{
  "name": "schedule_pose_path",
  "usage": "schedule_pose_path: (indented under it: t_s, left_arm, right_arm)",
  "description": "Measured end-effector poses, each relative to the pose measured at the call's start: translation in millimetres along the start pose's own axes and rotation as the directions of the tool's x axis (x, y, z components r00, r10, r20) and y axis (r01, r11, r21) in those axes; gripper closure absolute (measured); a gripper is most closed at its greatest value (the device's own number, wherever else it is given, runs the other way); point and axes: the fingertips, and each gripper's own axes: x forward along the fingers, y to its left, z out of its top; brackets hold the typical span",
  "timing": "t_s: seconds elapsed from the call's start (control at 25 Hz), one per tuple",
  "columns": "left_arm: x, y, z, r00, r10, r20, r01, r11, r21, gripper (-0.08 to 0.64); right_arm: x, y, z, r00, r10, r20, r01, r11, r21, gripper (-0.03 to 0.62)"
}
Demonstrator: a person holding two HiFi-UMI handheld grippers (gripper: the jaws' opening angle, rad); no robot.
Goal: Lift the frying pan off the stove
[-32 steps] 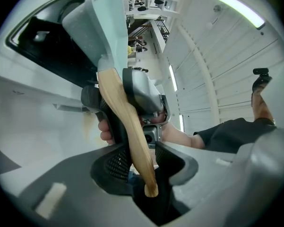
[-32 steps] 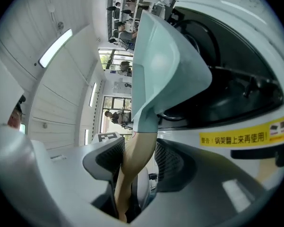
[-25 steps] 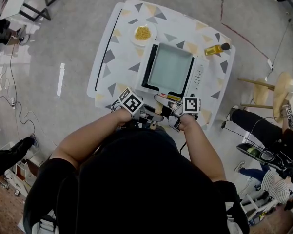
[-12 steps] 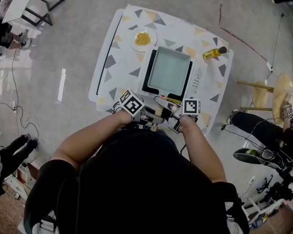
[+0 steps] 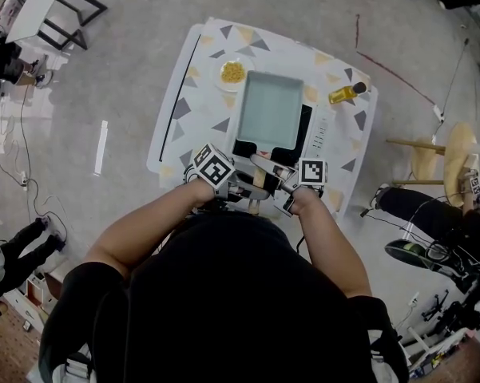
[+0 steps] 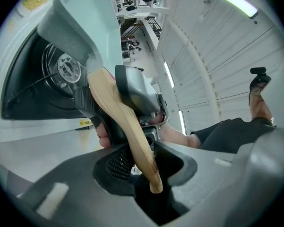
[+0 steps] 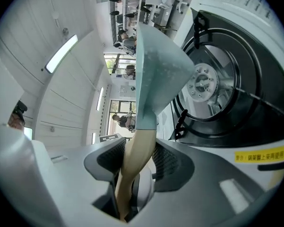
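Observation:
The square pale-green frying pan [image 5: 267, 108] hangs tilted above the white stove [image 5: 320, 132], and part of the black burner [image 5: 292, 139] shows under its near edge. Both grippers hold its wooden handle [image 5: 258, 181] from the near side. My left gripper [image 5: 241, 188] is shut on the handle [image 6: 127, 126], which runs between its jaws up to the pan [image 6: 82, 20]. My right gripper [image 5: 283, 191] is shut on the same handle [image 7: 134, 162] just below the pan [image 7: 156, 65]. The burner [image 7: 205, 86] lies beyond the right gripper's jaws.
The stove sits on a white table [image 5: 193, 94] with a triangle pattern. A small plate of yellow food [image 5: 233, 73] stands at the table's far left, an oil bottle [image 5: 345, 93] at the far right. A wooden stool [image 5: 455, 154] stands to the right.
The pan has risen off the stove and shifted toward the far side, uncovering the black burner. Both grippers have come up with the handle.

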Motion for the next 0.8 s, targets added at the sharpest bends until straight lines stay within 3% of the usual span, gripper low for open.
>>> schedule_pose_path:
  t_s: [0.52, 0.8]
  left_arm:
    - [-12, -42, 46, 0.999, 0.02, 0.026, -0.024, 0.987, 0.156, 0.431]
    - [-14, -68, 59, 0.999, 0.026, 0.024, -0.03, 0.98, 0.198, 0.433]
  right_arm:
    - [-3, 64, 36, 0.999, 0.047, 0.024, -0.044, 0.992, -0.119, 0.385]
    - [-5, 97, 47, 0.998, 0.066, 0.024, -0.06, 0.979, -0.193, 0.385]
